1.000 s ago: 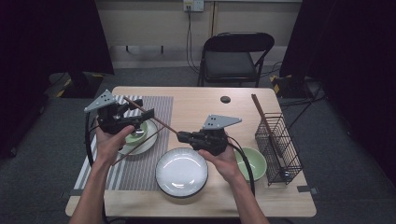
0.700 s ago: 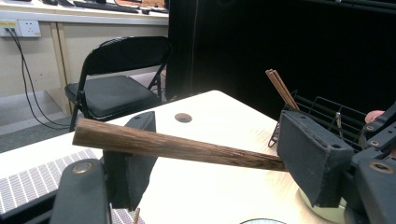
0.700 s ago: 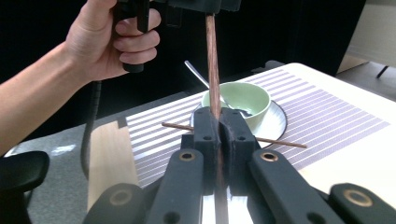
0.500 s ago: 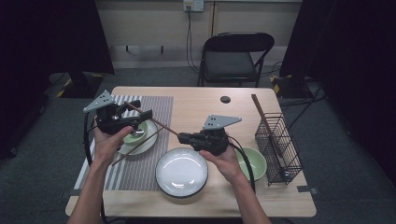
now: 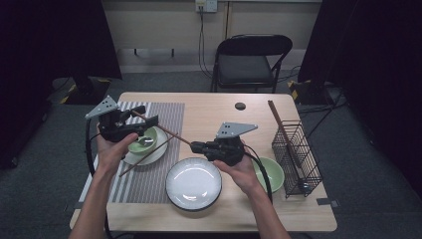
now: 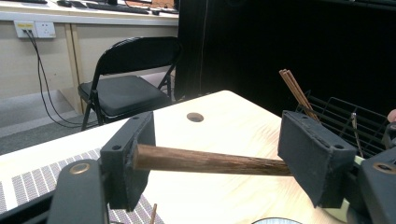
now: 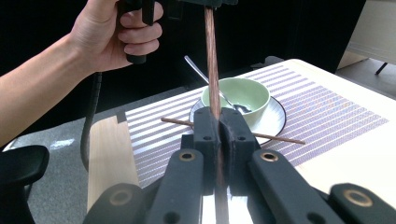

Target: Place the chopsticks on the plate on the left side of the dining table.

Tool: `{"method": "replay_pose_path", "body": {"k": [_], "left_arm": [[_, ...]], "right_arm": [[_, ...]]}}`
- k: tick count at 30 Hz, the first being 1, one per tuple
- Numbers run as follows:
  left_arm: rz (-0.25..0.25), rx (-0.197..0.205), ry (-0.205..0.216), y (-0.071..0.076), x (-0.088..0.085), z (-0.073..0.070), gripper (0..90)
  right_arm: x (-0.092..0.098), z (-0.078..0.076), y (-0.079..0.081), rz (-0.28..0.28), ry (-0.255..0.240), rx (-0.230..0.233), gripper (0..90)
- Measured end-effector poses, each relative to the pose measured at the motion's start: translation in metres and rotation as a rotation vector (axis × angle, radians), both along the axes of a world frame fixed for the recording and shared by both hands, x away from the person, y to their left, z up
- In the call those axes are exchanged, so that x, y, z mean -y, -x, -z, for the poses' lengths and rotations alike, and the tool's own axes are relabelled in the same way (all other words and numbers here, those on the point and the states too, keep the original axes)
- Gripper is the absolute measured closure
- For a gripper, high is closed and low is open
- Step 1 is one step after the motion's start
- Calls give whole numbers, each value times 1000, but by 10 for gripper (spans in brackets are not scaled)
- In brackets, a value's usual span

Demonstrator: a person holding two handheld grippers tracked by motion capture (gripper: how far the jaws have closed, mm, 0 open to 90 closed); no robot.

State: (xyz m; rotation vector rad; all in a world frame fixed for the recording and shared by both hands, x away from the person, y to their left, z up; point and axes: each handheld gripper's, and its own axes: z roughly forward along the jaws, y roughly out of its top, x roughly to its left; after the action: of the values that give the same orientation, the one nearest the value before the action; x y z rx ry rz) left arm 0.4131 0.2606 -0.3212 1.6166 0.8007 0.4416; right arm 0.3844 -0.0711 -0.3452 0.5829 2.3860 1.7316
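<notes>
My right gripper (image 5: 195,146) is shut on one end of a brown chopstick (image 5: 164,129), which slants up and to the left over the table. Its far end lies between the wide-apart jaws of my left gripper (image 5: 146,114), held above a green bowl (image 5: 143,142). In the left gripper view the chopstick (image 6: 210,162) spans the gap of the left gripper (image 6: 222,156), its tip against the left pad. The right gripper view shows the right gripper (image 7: 219,123) clamped on the chopstick (image 7: 211,60). A second chopstick (image 5: 149,154) lies across the small plate (image 5: 158,152).
The bowl holds a spoon (image 7: 205,77) and stands on a striped placemat (image 5: 134,179). A white plate (image 5: 193,182) lies at the front middle, another green bowl (image 5: 271,172) to its right. A wire basket (image 5: 296,154) with chopsticks (image 5: 278,122) stands at the right edge. A chair (image 5: 249,64) is beyond the table.
</notes>
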Motion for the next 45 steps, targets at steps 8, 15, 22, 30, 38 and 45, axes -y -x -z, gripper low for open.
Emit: {"method": "replay_pose_path", "body": {"k": [8, 15, 22, 30, 38, 45], "left_arm": [[11, -15, -7, -3, 2, 9, 278], [10, -25, -14, -4, 3, 12, 278], [12, -36, 34, -5, 0, 20, 290], [8, -4, 8, -1, 4, 15, 297], [127, 38, -60, 8, 26, 17, 278], [128, 42, -127, 6, 42, 28, 222]], "right_arm": [[3, -3, 0, 8, 23, -26, 856], [7, -7, 1, 16, 14, -29, 856], [11, -11, 0, 12, -6, -29, 860], [12, -9, -2, 31, 20, -38, 860], [13, -6, -8, 57, 37, -47, 860], [15, -8, -7, 64, 37, -45, 859]]}}
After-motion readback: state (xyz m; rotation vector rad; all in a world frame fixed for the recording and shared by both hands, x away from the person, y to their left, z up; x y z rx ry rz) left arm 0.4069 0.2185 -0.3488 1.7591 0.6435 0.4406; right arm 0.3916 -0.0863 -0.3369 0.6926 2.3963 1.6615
